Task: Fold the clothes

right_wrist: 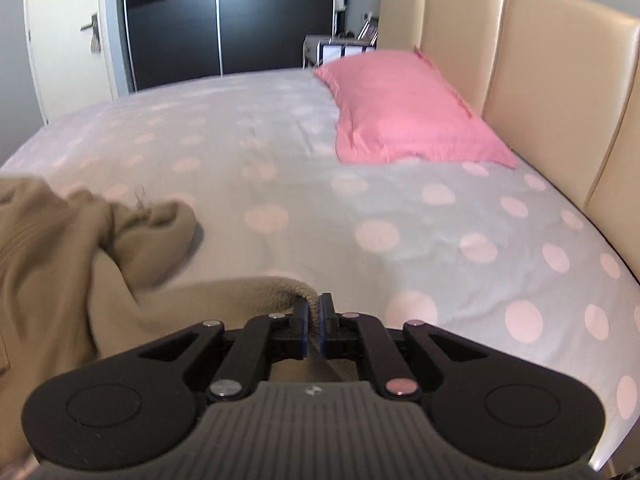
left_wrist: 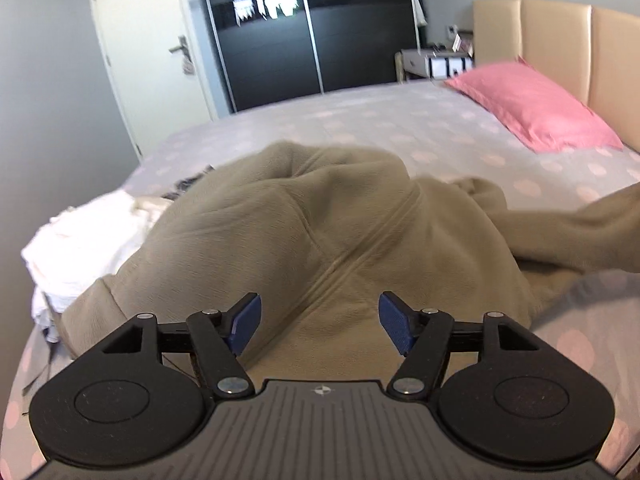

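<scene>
A crumpled khaki fleece garment [left_wrist: 312, 232] lies heaped on the bed, with a seam running diagonally across it. My left gripper [left_wrist: 320, 324] is open and empty, its blue pads spread just above the garment's near part. In the right wrist view the same garment [right_wrist: 60, 248] lies at the left, with one part stretched toward me. My right gripper [right_wrist: 314, 320] is shut on the edge of that stretched part and holds it just above the bedsheet.
The bed has a grey sheet with pink dots [right_wrist: 360, 208]. A pink pillow [right_wrist: 404, 108] lies against the beige headboard [right_wrist: 532, 64]. A pile of white clothes [left_wrist: 84, 240] sits left of the garment. A dark wardrobe [left_wrist: 304, 28] and white door [left_wrist: 148, 40] stand beyond.
</scene>
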`<state>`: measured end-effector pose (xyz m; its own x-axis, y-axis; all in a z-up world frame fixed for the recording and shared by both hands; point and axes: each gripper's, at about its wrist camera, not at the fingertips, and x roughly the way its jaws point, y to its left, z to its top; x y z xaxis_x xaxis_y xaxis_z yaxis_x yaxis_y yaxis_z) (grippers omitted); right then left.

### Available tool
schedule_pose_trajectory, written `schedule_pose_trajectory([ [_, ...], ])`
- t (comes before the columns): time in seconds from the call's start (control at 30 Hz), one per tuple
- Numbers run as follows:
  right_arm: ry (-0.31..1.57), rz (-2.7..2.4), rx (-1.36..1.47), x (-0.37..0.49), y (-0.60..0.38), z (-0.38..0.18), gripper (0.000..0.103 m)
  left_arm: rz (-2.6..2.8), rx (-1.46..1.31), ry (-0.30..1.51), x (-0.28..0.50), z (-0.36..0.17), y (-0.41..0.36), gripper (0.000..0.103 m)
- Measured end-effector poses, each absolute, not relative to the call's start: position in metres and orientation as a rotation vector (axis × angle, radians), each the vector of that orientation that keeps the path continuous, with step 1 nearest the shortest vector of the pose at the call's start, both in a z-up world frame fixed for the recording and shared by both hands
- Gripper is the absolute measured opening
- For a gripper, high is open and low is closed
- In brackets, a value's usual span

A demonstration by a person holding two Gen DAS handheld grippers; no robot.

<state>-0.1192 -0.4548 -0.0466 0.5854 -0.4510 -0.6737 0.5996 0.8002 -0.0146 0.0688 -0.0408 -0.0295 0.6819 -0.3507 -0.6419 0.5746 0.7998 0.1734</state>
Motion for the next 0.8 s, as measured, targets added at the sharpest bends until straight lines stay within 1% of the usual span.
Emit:
schedule_pose_trajectory([
  [0.17, 0.703, -0.558, 0.252, -0.126, -0.465, -0.044, 0.006, -0.564, 0.389, 0.704, 0.087, -0.043, -0.053, 0.064],
  [0.27, 0.697, -0.539, 0.199, -0.117, -0.472, -0.039, 0.006, -0.592, 0.395, 0.707, 0.086, -0.052, -0.053, 0.068],
  [0.37, 0.725, -0.537, 0.165, -0.101, -0.482, -0.044, 0.006, -0.602, 0.424, 0.709, 0.082, -0.067, -0.055, 0.068],
  [0.43, 0.749, -0.534, 0.173, -0.090, -0.491, -0.051, 0.009, -0.595, 0.463, 0.715, 0.081, -0.078, -0.058, 0.068],
  [0.53, 0.775, -0.566, 0.218, -0.085, -0.501, -0.062, 0.022, -0.579, 0.486, 0.720, 0.082, -0.088, -0.056, 0.068],
  [0.57, 0.771, -0.582, 0.224, -0.086, -0.503, -0.063, 0.035, -0.577, 0.484, 0.726, 0.084, -0.091, -0.055, 0.068],
  [0.6, 0.758, -0.591, 0.223, -0.088, -0.505, -0.062, 0.044, -0.578, 0.475, 0.737, 0.085, -0.093, -0.054, 0.068],
  [0.67, 0.742, -0.581, 0.229, -0.092, -0.506, -0.059, 0.045, -0.589, 0.459, 0.759, 0.088, -0.096, -0.055, 0.068],
  [0.8, 0.729, -0.521, 0.266, -0.096, -0.504, -0.062, 0.052, -0.642, 0.484, 0.759, 0.083, -0.102, -0.064, 0.068],
])
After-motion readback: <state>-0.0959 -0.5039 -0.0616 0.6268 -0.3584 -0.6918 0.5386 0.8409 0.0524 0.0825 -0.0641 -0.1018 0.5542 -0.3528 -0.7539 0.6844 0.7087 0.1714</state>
